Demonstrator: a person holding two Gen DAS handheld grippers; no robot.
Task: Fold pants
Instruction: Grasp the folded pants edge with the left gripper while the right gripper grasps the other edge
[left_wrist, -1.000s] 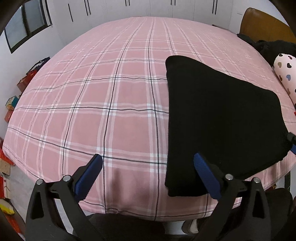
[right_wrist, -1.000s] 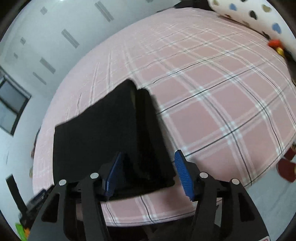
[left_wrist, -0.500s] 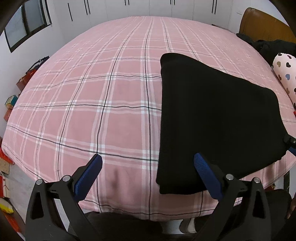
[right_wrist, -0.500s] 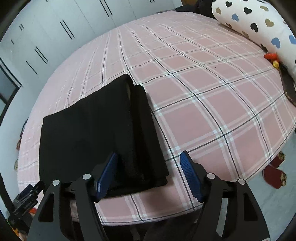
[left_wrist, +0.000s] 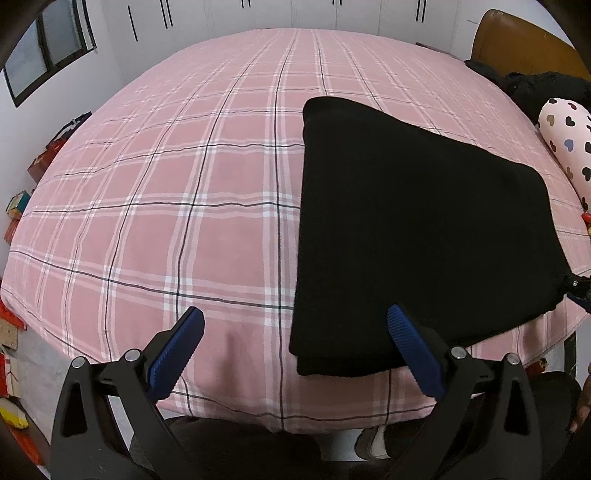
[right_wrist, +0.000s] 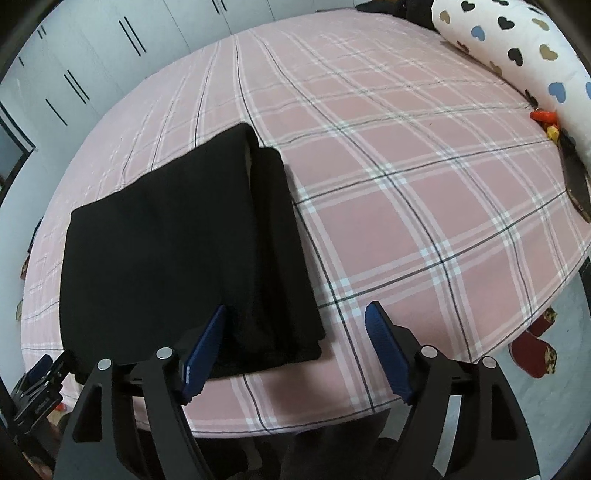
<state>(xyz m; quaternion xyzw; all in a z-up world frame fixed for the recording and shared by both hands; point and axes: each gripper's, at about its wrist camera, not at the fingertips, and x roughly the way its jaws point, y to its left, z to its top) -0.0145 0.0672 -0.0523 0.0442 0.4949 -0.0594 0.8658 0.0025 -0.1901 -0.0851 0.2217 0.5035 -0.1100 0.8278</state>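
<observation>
On the pink plaid bed (right_wrist: 406, 221), the right gripper (right_wrist: 295, 343) jaws have just opened wide, releasing the folded black fabric pants (right_wrist: 177, 251); the left gripper (left_wrist: 295, 347) gapes empty.

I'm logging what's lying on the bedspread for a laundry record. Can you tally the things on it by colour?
Black: 2, the folded pants and a dark heap at the bed's far corner
White with hearts: 1, the pillow
Red and yellow: 1, a small item, too small to identify
Total: 4

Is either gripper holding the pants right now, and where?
Nothing is held. Both the left gripper and right gripper are open, the right one having just been opening; the folded black pants lie free on the bed.
</observation>
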